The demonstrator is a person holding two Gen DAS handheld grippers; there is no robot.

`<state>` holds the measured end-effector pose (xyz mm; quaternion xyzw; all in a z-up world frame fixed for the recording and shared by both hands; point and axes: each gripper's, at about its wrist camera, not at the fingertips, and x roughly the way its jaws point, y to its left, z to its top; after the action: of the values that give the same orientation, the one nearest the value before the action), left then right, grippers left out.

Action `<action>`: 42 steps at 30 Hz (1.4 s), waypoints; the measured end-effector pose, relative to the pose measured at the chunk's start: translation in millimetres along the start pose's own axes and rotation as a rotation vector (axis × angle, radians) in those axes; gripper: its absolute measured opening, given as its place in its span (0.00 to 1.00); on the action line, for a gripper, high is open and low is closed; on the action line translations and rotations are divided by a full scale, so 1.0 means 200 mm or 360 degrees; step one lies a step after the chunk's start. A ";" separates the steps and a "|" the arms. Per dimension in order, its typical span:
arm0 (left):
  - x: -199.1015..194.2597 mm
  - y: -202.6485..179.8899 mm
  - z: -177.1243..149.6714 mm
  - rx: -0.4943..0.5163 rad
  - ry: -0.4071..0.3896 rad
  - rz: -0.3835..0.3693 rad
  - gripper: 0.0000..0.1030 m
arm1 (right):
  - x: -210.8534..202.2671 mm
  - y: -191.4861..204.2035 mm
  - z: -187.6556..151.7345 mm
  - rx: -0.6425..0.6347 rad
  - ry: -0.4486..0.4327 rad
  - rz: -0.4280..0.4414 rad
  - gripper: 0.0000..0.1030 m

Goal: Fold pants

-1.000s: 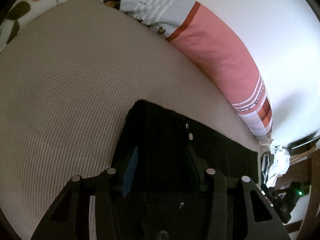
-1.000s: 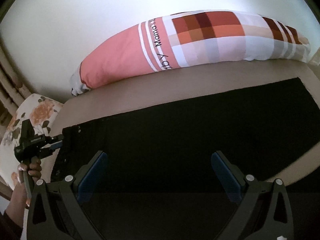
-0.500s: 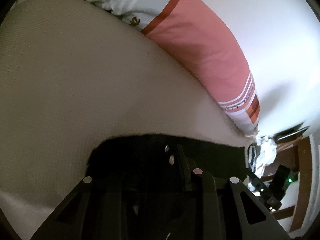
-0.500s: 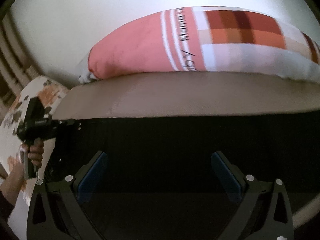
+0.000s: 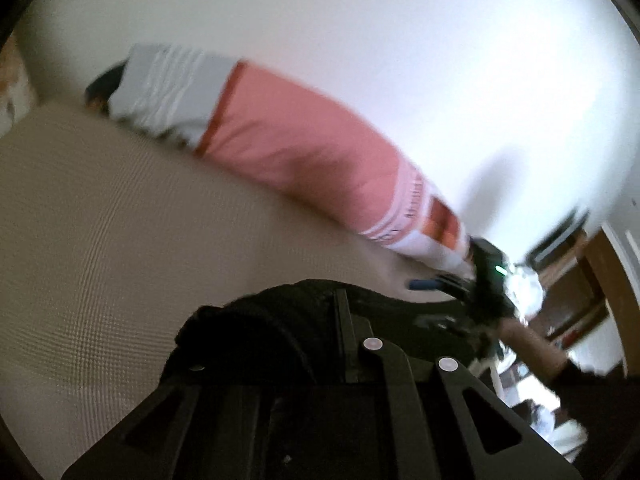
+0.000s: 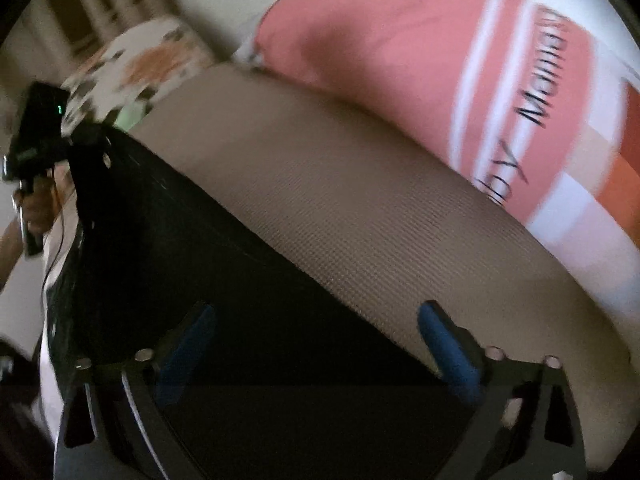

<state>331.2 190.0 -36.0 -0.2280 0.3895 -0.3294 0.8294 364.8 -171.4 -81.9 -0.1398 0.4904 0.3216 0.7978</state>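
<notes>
Black pants (image 6: pixel 168 248) lie stretched on the beige bed (image 6: pixel 340 200). In the left wrist view my left gripper (image 5: pixel 312 320) is shut on the pants' waistband end (image 5: pixel 272 316), which bunches up over the fingers and is lifted off the bed. In the right wrist view my right gripper (image 6: pixel 316 340) is open, its blue pads (image 6: pixel 444 344) spread over the pants' far edge. The left gripper (image 6: pixel 36 140) shows there at the far left, holding the pants. The right gripper (image 5: pixel 460 284) also shows in the left wrist view.
A long pink and checked pillow (image 5: pixel 312 156) lies along the white wall behind the bed. A floral pillow (image 6: pixel 136 68) sits at the bed's left end. Wooden furniture (image 5: pixel 588 280) stands past the right end.
My left gripper closed on the waistband and lifted it, bunching the cloth. My right gripper swung and tilted toward the pants' far edge, still open.
</notes>
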 end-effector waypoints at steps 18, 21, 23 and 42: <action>-0.18 -0.21 -0.06 0.0171 -0.0014 0.0098 0.09 | 0.11 -0.07 -0.03 -0.0452 0.0487 0.0265 0.38; -0.17 -0.21 -0.06 0.0166 0.0002 0.0122 0.09 | 0.09 -0.05 -0.06 -0.0449 0.0452 0.0195 0.22; -0.16 -0.21 -0.06 0.0179 0.0010 0.0133 0.09 | 0.04 -0.02 -0.08 -0.0433 0.0406 0.0104 0.13; -0.44 -0.37 -0.33 0.0403 0.0108 0.0130 0.11 | -0.66 0.79 -0.71 -0.0054 -0.0128 -0.0455 0.06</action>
<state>210.1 196.3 15.6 -0.0942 0.3816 -0.3493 0.8506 122.3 -177.4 -19.6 -0.2087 0.4276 0.2182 0.8520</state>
